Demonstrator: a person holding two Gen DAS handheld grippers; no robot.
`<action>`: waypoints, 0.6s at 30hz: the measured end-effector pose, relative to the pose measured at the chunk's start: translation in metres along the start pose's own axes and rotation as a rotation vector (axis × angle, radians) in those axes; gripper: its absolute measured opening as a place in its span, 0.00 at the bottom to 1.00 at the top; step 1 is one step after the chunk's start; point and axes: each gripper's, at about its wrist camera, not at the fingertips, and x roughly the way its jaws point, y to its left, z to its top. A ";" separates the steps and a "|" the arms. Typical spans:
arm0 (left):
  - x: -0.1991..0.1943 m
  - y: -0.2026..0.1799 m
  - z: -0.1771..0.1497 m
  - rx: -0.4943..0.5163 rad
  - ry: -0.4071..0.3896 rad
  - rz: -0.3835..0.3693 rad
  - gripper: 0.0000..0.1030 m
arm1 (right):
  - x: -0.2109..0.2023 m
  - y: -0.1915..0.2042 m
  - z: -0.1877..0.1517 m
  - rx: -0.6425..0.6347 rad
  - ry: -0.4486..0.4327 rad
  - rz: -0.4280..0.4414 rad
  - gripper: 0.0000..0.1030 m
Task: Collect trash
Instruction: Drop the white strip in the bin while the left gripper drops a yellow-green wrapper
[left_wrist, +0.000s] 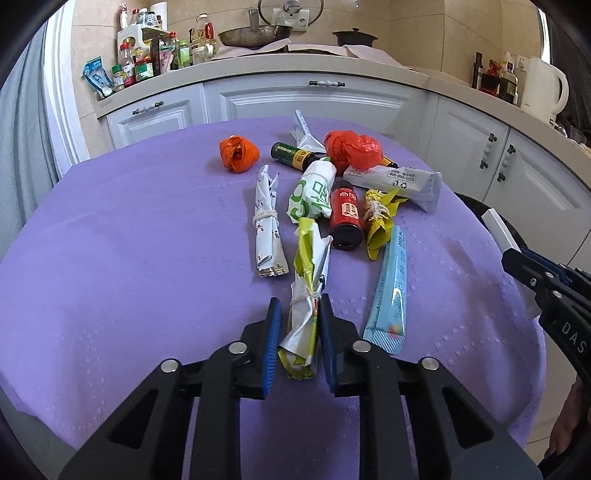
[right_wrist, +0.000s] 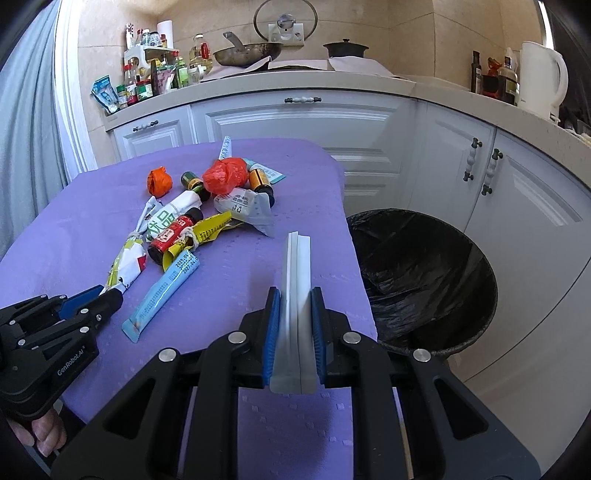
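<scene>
Setting: kitchen cabinets and a crowded counter were seen behind a table covered by a purple cloth (left_wrist: 110, 258), on which the trash was scattered.
Bundled wrapper (left_wrist: 304, 317): a crumpled white-and-yellow packet tied with string was lying lengthwise on the cloth between the fingers of the left gripper (left_wrist: 297, 314); it was judged light, soft and crushable, best taken at the tied waist.
Left fingers: set close on either side of the wrapper, about touching it; a firm pinch could not be confirmed.
White folded piece (right_wrist: 295, 295): a stiff-looking, smooth white strip was held upright in the right gripper (right_wrist: 294, 306), near the table's right edge; it was judged light and possibly slippery.
Right fingers: pressed against both faces of the strip.
Bin (right_wrist: 424, 280): a black-lined bin was standing just beside the table, on the right, well within reach.
Remaining trash: a blue sachet (left_wrist: 389, 288), a red bottle (left_wrist: 345, 218) and an orange bag ball (left_wrist: 238, 153) were left on the cloth; the bottle was judged rigid, heavier and liable to roll.
</scene>
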 end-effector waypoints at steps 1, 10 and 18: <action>0.000 0.001 0.000 -0.003 -0.001 0.000 0.17 | 0.000 0.000 -0.001 -0.001 -0.001 0.000 0.16; -0.029 -0.004 0.008 0.021 -0.095 0.017 0.16 | -0.018 -0.011 0.006 0.001 -0.072 -0.035 0.16; -0.040 -0.047 0.049 0.074 -0.193 -0.061 0.16 | -0.025 -0.057 0.029 0.018 -0.155 -0.152 0.16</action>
